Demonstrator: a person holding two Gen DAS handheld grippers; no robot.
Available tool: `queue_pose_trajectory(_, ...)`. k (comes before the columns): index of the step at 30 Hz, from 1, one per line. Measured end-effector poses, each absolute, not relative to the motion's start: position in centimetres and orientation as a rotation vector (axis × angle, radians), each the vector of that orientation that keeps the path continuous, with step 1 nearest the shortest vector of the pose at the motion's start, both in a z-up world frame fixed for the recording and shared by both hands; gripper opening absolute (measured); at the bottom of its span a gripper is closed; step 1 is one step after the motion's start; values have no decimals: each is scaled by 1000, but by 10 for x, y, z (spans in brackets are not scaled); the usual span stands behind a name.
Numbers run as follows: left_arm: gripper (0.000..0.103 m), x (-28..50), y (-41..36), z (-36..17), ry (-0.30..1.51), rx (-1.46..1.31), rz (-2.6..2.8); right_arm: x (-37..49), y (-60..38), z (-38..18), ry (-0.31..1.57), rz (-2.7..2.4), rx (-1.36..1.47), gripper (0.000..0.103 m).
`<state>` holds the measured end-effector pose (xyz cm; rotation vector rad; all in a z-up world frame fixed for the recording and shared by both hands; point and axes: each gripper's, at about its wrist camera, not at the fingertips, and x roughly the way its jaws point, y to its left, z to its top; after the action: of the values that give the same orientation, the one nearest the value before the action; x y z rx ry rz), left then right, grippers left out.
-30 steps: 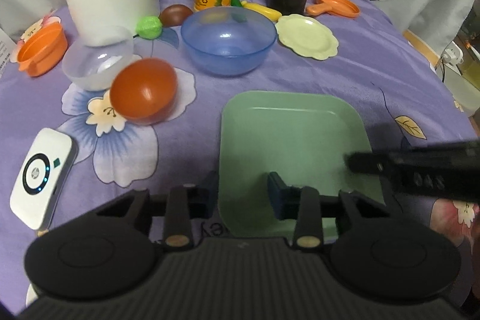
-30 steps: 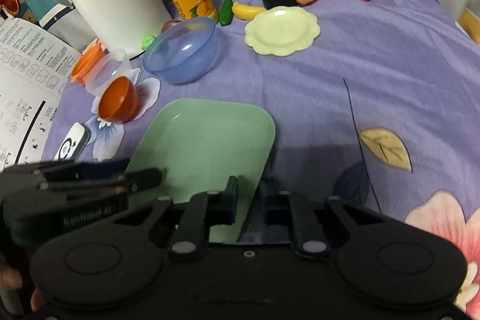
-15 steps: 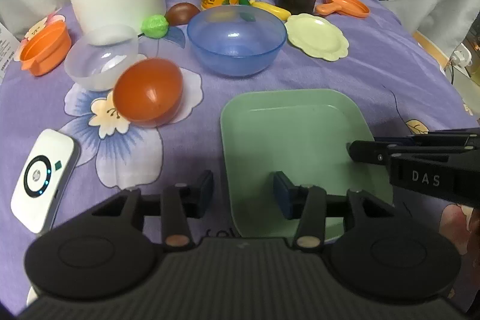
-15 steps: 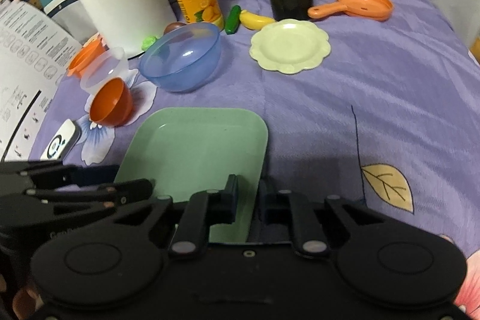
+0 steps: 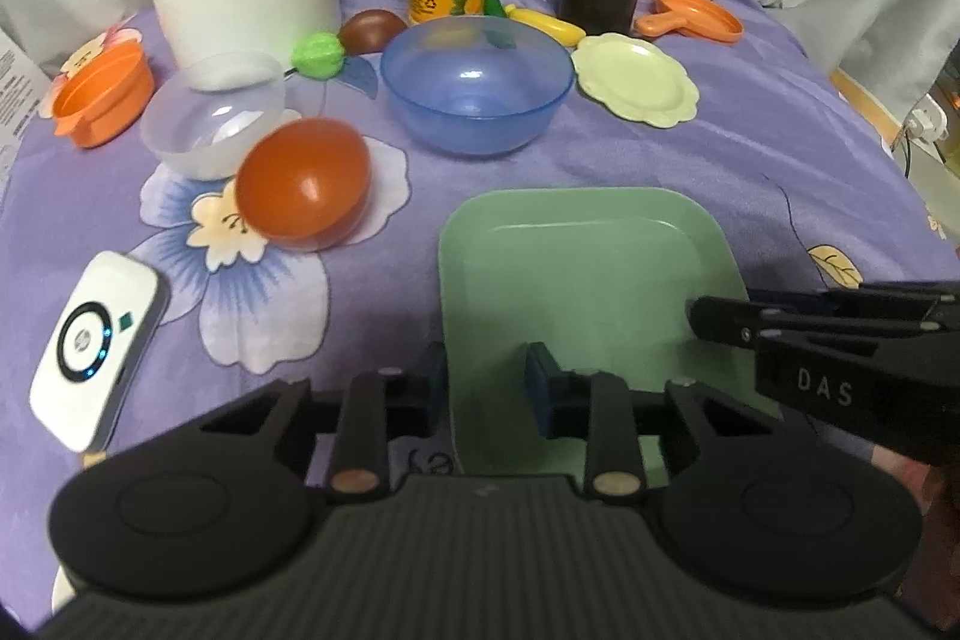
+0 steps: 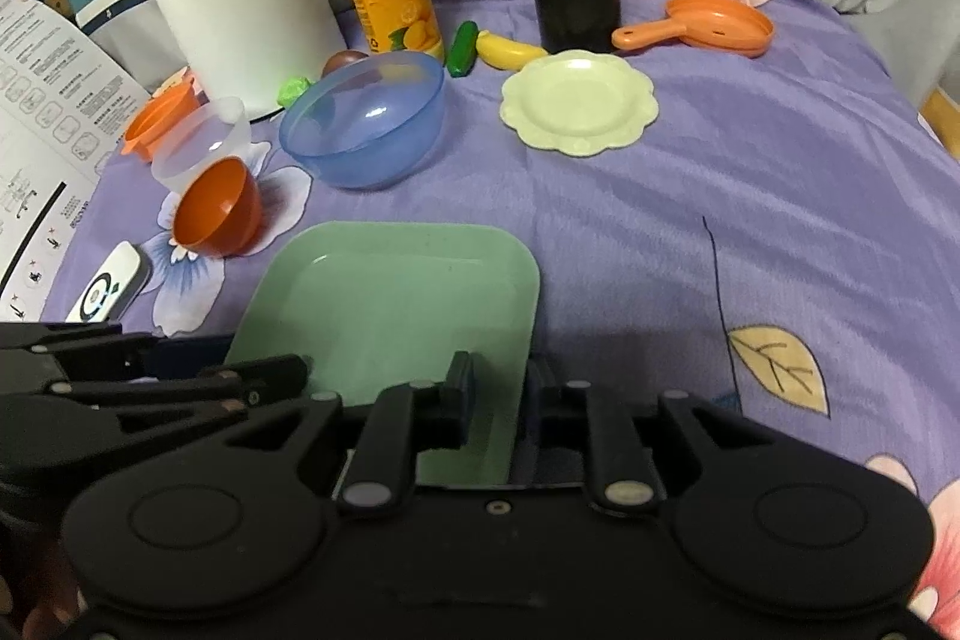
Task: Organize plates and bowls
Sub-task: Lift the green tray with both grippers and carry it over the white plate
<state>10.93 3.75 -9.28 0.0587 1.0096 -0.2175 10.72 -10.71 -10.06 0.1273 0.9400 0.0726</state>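
Green plate (image 5: 582,274): square, rounded corners, shallow raised rim, pale green, empty; lying flat on the purple flowered cloth (image 5: 750,148), at the near side, in front of the blue bowl (image 5: 477,85)
Blue bowl: translucent, upright, empty; between the clear bowl (image 5: 210,130) and the cream plate (image 5: 636,79)
Orange bowl (image 5: 303,184): tipped on its side, leaning against the clear bowl
Cream plate: small, scalloped edge, flat on the cloth, apart from the green plate
Left gripper (image 5: 486,388): jaws narrow, have just been closing; left rim of the green plate between the fingers (image 5: 540,388), one outside the edge, one over the plate; pressing or not, cannot tell
Right gripper (image 6: 498,394): jaws narrow, have just been opening a little; right rim of the green plate between them; real contact not clear from the views
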Motion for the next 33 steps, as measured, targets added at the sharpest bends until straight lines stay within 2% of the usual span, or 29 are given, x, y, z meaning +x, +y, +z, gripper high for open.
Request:
queue_pose_trajectory(10, 27, 76, 48, -57, 970, 51, -175, 86, -100, -71, 920, 94, 125, 19)
queue_pose_trajectory(20, 27, 20, 102, -23, 935, 21, -117, 59, -59, -36, 919, 203, 121, 19)
queue_pose_trajectory(33, 27, -42, 191, -32, 964, -38, 11, 16, 38, -38, 987, 377, 24, 19)
